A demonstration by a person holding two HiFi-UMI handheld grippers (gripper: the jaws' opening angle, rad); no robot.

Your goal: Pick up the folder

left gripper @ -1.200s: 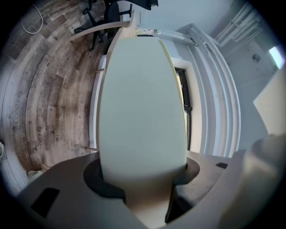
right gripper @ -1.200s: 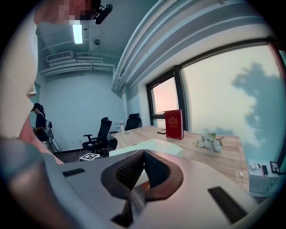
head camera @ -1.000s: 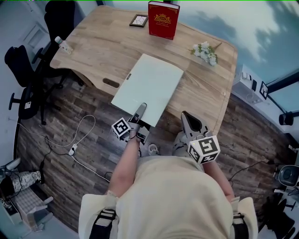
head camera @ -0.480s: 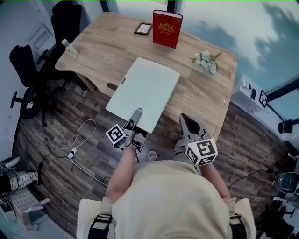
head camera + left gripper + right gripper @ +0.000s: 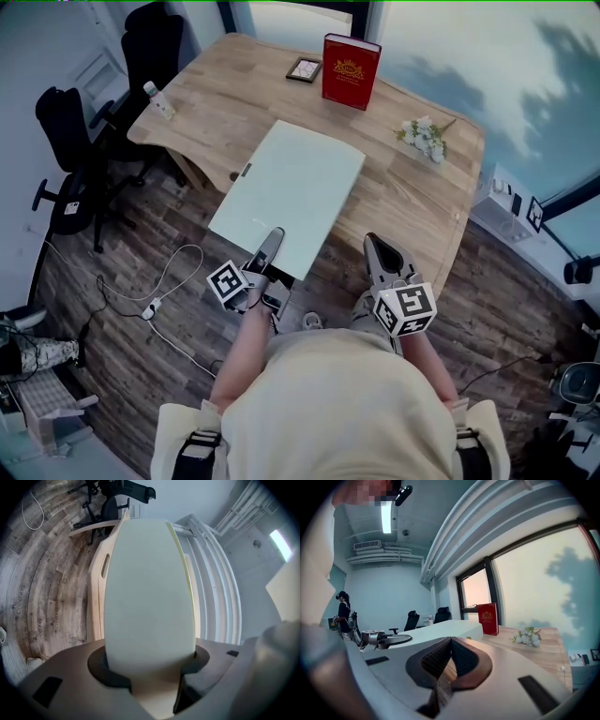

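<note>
Head view: the left gripper (image 5: pixel 274 240) clamps the near edge of the pale-green flat rectangular folder (image 5: pixel 292 187), which juts past the light wooden desk (image 5: pixel 412 202). Left gripper view: both jaws press that edge. Right gripper view: the right gripper (image 5: pixel 450 641) has its 2 jaws together, empty.

One light wooden desk (image 5: pixel 234 94) fills the upper middle of the head view. On it stand one red hardcover book (image 5: pixel 351 71), one small dark-framed picture (image 5: pixel 304 69), one bunch of white flowers (image 5: pixel 424 136) and one clear plastic bottle (image 5: pixel 157 99). One pale green flat rectangular folder (image 5: pixel 291 192) shows at centre. There are two black office chairs at upper left: one chair (image 5: pixel 66 141) and a second chair (image 5: pixel 155 33). One white cable (image 5: pixel 173 272) lies at lower left. There are two grey hand-held grippers, the left gripper (image 5: pixel 272 239) and the right gripper (image 5: pixel 377 246), with one marker cube each.
</note>
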